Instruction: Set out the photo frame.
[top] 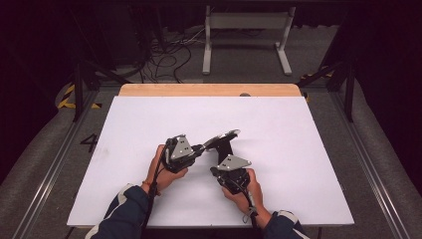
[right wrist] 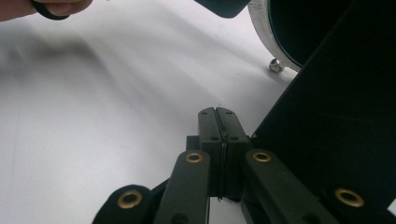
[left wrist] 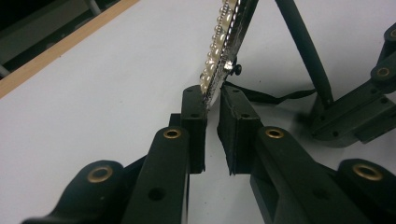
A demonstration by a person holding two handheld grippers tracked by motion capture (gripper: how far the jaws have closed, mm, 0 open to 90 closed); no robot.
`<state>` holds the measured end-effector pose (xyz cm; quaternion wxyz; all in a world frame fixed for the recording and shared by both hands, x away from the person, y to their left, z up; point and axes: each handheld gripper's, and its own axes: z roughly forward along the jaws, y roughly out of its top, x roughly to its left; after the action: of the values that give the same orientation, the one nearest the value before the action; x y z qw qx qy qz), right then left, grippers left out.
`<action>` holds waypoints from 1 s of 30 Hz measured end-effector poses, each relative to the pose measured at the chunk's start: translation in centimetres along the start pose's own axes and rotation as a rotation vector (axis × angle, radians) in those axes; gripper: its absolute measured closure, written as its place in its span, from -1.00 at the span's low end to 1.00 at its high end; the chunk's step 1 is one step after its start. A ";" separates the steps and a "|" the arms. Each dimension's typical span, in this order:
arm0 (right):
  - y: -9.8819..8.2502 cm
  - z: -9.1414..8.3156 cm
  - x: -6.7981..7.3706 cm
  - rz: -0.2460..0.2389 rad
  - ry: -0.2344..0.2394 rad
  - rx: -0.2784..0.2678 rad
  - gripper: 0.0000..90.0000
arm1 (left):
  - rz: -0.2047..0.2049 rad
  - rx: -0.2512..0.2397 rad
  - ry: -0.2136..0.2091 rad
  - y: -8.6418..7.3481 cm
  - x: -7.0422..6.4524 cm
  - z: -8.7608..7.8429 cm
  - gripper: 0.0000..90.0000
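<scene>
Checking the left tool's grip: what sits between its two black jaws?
In the left gripper view, the pearl-edged rim of the round mirror sits pinched between the left tool's jaws.

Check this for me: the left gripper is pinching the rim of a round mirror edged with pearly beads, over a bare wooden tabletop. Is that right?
Not quite. The left gripper does pinch the bead-edged mirror, but the tabletop under it is a white sheet, with wood showing only along the far edge. The high view shows it.

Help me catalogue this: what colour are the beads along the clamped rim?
Pearly white beads, clearest in the left gripper view.
</scene>
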<state>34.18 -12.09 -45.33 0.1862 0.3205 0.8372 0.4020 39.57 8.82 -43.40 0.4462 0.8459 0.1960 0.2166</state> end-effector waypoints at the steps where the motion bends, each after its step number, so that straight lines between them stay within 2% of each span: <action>1: 0.0 0.0 0.0 0.000 -0.001 -0.001 1.00 | -0.005 0.000 0.008 0.0 0.0 0.0 0.72; 4: 0.0 0.0 0.0 0.001 -0.001 -0.001 1.00 | -0.014 -0.010 0.011 -0.1 0.3 0.3 0.64; 8: -0.1 0.0 -0.1 0.004 -0.001 0.000 1.00 | -0.013 0.003 0.023 -0.2 0.4 0.7 0.59; 16: -0.3 -0.1 -0.2 0.007 -0.005 0.005 1.00 | -0.013 0.010 0.008 -0.3 0.6 1.0 0.51; 19: -0.4 -0.2 -0.2 0.006 -0.005 0.005 1.00 | -0.008 0.018 -0.040 -0.4 0.6 1.0 0.37; 20: -0.4 -0.1 -0.2 0.005 -0.006 0.005 1.00 | 0.007 0.029 -0.046 -0.4 0.5 1.1 0.35; 21: -0.4 -0.1 -0.2 0.005 -0.006 0.006 1.00 | 0.017 0.032 -0.045 -0.3 0.4 1.1 0.32; 25: -0.4 -0.1 -0.2 0.004 -0.006 0.007 1.00 | 0.013 0.013 -0.026 0.1 0.0 1.7 0.28; 28: -0.5 -0.1 -0.1 0.007 -0.008 0.008 1.00 | 0.000 0.017 0.004 0.3 -0.1 2.3 0.12; 30: -0.5 -0.1 -0.1 0.012 -0.005 0.005 1.00 | -0.013 0.020 0.018 0.4 -0.1 2.8 0.12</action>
<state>34.00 -12.44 -45.63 0.1852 0.3270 0.8359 0.4001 41.01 6.71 -44.51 0.4372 0.8471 0.2077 0.2195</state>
